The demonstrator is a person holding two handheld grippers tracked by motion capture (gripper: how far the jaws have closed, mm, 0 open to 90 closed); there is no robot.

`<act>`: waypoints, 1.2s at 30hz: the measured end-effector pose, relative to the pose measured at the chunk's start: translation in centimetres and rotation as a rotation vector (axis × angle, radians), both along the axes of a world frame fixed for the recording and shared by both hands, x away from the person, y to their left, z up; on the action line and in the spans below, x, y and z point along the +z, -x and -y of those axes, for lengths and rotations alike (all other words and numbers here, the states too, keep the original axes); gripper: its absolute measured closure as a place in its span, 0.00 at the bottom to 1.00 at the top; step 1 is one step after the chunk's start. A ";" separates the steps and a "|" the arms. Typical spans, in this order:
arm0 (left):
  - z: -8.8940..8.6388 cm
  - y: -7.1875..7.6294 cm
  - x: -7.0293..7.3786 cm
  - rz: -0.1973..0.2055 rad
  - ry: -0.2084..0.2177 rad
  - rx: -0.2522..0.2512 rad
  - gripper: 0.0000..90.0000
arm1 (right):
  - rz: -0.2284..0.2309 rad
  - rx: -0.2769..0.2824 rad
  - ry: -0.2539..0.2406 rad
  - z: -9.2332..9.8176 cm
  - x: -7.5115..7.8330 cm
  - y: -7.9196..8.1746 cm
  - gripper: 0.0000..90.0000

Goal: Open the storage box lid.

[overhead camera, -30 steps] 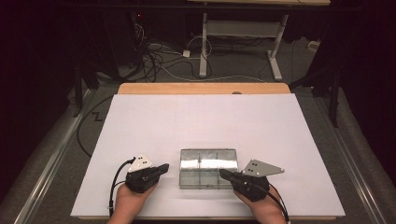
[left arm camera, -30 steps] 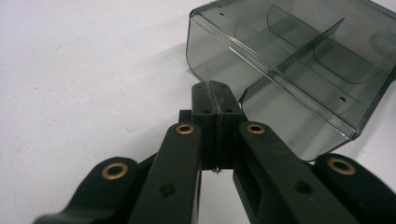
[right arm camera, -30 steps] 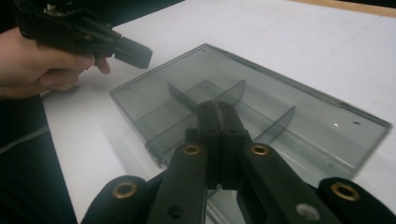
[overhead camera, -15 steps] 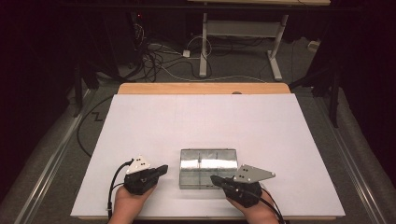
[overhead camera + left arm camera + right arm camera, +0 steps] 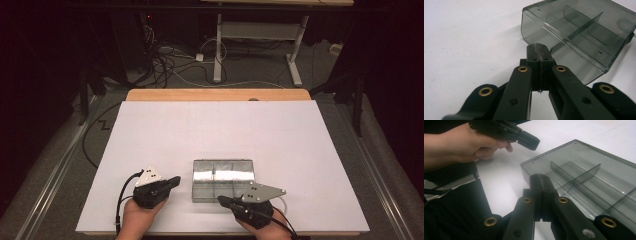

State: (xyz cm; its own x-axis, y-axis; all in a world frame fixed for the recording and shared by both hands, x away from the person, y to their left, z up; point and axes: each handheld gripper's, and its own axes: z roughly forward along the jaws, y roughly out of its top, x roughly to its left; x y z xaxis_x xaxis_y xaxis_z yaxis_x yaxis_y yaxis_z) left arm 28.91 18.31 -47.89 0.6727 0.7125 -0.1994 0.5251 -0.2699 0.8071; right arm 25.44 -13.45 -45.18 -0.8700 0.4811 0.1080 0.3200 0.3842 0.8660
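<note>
High view: clear divided box between left gripper and right gripper (jaws together, empty).

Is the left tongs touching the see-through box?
Apart. In the high view a strip of white table shows between the shut left tongs and the see-through box.

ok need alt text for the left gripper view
A shut black tool points at the near corner of a clear smoky plastic box with dividers inside, which lies on a white table. Whether the tool touches the box is unclear.
</note>
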 end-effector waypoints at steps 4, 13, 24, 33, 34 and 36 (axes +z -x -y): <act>0.1 -0.1 0.0 -0.002 0.000 0.000 0.98 | -0.001 0.016 0.004 -0.4 -0.1 0.3 1.00; 0.2 -0.2 0.0 -0.001 0.002 -0.005 0.98 | -0.027 0.029 0.043 -0.8 -1.2 0.7 1.00; 0.2 -0.2 0.1 0.003 0.005 -0.008 0.98 | -0.070 0.012 0.086 -0.4 -2.7 0.1 1.00; 0.2 -0.3 0.1 0.001 0.005 -0.011 0.98 | -0.109 -0.016 0.115 -0.1 -3.6 -0.4 1.00; 0.2 -0.3 0.1 0.001 0.005 -0.011 0.98 | -0.112 -0.019 0.114 0.0 -3.7 -0.5 1.00; 0.2 -0.3 0.1 0.002 0.005 -0.012 0.98 | -0.117 -0.023 0.112 0.1 -3.7 -0.6 1.00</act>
